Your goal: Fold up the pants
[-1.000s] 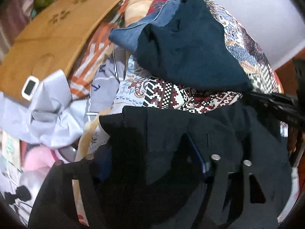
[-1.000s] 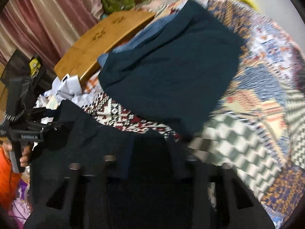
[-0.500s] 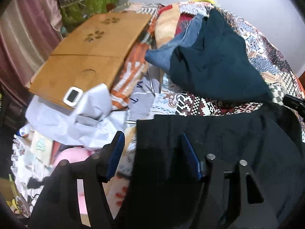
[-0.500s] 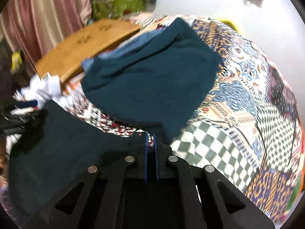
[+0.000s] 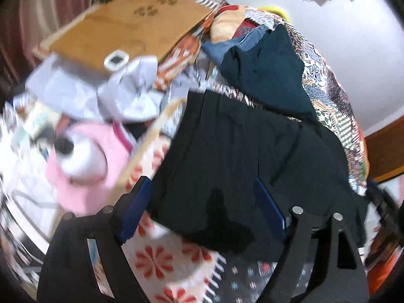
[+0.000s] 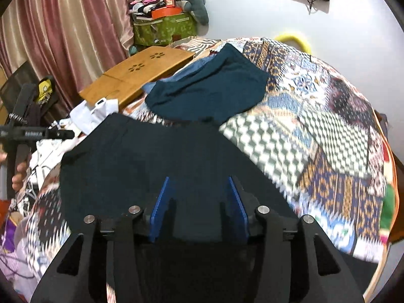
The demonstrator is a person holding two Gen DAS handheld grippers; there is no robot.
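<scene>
The folded black pants (image 5: 242,156) lie on the patterned bedspread (image 6: 315,131); they also show in the right wrist view (image 6: 141,156). My left gripper (image 5: 202,202) is open, its blue pads apart over the near edge of the pants. My right gripper (image 6: 198,202) is open above the pants, jaws apart and empty. The left gripper's body shows at the left edge of the right wrist view (image 6: 30,133).
A folded dark teal garment (image 6: 209,91) lies on blue jeans behind the pants. A wooden lap table (image 6: 136,73) is at the back left. White cloth (image 5: 106,88), a pink item (image 5: 85,161) and clutter lie left. Curtains (image 6: 63,25) hang behind.
My right gripper, shut on the pants half a second ago, has opened and let go. Both grippers have pulled back; the pants now lie flat.
</scene>
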